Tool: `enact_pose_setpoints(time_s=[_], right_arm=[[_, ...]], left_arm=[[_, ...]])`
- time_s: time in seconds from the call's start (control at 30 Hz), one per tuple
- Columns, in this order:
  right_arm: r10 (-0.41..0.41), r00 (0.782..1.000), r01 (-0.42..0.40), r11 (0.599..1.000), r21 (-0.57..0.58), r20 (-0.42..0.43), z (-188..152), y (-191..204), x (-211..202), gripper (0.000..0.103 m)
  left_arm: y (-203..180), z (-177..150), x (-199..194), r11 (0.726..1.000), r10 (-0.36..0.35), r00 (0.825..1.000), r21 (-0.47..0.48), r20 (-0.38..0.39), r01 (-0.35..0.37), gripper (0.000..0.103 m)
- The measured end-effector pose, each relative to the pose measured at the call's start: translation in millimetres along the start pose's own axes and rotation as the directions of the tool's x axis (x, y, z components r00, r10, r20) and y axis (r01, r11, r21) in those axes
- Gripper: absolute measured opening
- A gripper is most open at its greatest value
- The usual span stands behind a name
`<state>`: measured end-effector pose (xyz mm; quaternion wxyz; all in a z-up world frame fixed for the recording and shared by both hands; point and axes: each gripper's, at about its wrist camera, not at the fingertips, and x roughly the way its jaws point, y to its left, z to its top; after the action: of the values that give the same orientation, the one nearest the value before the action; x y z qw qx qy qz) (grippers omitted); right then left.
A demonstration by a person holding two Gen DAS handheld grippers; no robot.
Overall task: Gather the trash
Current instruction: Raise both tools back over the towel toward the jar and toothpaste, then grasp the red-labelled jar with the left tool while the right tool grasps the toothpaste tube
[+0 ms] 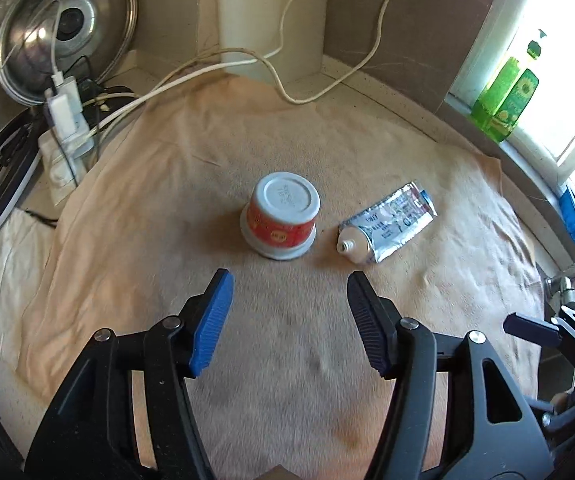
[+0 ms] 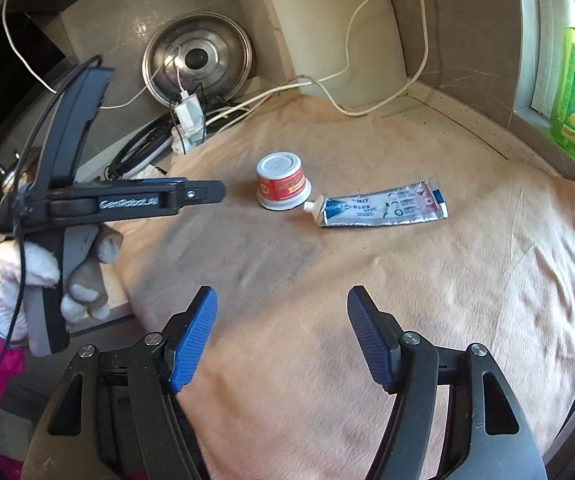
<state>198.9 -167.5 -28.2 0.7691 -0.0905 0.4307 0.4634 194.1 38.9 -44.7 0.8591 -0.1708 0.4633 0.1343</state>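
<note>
The right gripper is hovering low over the peach cloth covering the counter, its jaws standing wide apart with nothing between them. Ahead, an upside-down cup is sitting just beside a flattened silver tube, whose nozzle is pointing at it. At the left, a white-gloved hand is gripping the left gripper.
</note>
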Motion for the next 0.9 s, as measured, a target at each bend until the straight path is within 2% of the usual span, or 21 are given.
enact_pose_setpoints(time_s=[0.33,0.6,0.67,0.9], right_arm=[[0.025,0.999,-0.026,1.000,-0.006,-0.035,20.2,-21.6,36.2,0.067],[0.006,0.998,-0.010,0.998,-0.058,-0.067,36.8,-24.1,66.7,0.054],[0.002,0.997,-0.007,0.998,-0.070,-0.077,40.3,-24.3,75.2,0.048],[-0.021,0.995,0.009,0.994,-0.110,-0.101,45.9,-24.2,99.5,0.046]], left_arm=[[-8.8,31.1,55.6,0.998,0.061,0.996,0.012,-0.072,-0.060,0.062],[-9.1,44.4,80.5,0.997,0.076,0.993,0.010,-0.092,-0.076,0.062],[-9.3,46.2,83.3,0.996,0.084,0.993,0.017,-0.088,-0.082,0.062],[-5.5,48.5,88.9,0.997,0.072,0.994,0.021,-0.081,-0.070,0.062]])
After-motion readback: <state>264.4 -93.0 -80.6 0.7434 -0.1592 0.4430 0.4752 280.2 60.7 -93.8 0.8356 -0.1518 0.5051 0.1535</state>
